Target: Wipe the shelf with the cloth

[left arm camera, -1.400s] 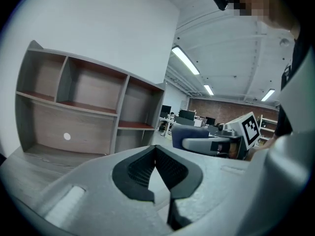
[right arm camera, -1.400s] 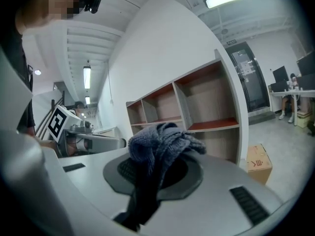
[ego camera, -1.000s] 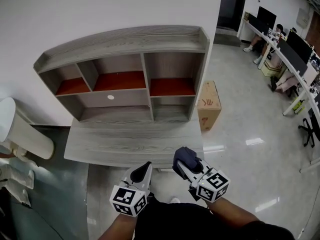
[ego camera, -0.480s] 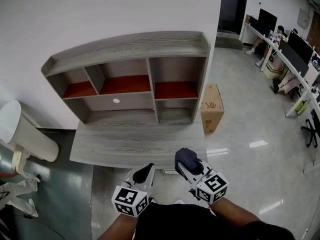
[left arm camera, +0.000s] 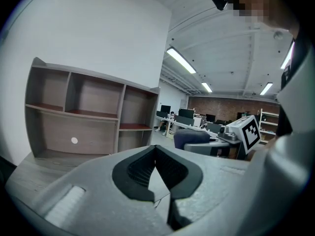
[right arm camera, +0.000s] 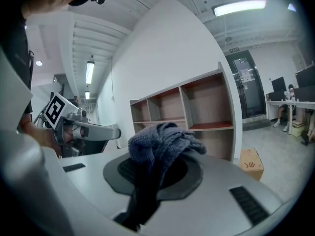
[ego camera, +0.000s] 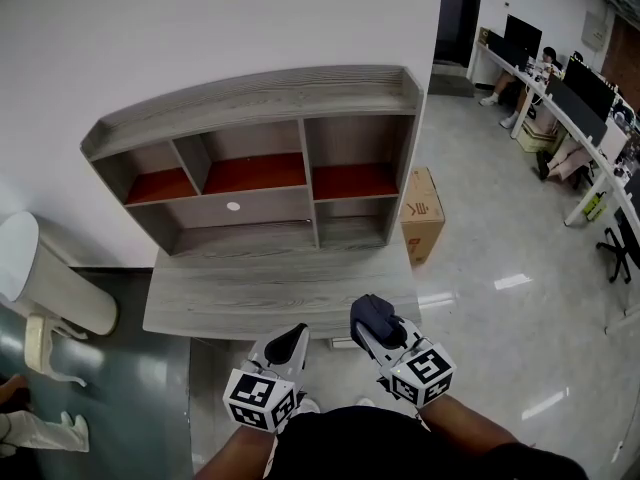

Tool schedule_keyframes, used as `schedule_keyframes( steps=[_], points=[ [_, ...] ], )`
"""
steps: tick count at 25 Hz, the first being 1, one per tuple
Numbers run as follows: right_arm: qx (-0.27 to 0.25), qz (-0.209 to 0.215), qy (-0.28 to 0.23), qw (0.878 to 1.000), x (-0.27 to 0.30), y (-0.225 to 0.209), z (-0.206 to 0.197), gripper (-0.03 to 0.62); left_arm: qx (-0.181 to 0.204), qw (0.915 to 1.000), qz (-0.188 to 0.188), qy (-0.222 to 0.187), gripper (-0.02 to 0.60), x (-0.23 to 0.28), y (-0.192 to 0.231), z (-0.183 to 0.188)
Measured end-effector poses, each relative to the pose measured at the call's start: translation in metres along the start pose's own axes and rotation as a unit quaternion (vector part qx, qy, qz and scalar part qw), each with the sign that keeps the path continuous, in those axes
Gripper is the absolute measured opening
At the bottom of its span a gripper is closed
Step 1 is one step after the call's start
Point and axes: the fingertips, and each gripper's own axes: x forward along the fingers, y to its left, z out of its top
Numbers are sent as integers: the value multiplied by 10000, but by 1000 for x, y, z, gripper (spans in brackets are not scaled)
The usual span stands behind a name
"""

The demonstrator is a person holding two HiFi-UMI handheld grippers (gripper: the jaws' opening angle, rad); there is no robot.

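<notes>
Your right gripper [ego camera: 368, 328] pinches the bunched, knitted blue-grey cloth [right arm camera: 162, 140] between its fingers, by the front edge of the wood-grain bench [ego camera: 270, 293]; your left gripper [ego camera: 290, 340] has its fingers closed, empty; the cubbied grey shelf [ego camera: 250, 103] stands beyond.

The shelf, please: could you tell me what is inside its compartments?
No objects show inside the shelf; only red-brown boards and a small white round spot on a back panel. The top board covers the uppermost part of the top compartments.
</notes>
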Motion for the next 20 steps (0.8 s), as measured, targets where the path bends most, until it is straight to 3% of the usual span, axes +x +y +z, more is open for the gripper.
schedule_keyframes(
  steps=[20],
  points=[
    [-84, -219, 94, 9997, 4, 14, -3, 69, -5, 9999, -135, 14, 9, -11, 7, -7]
  ],
)
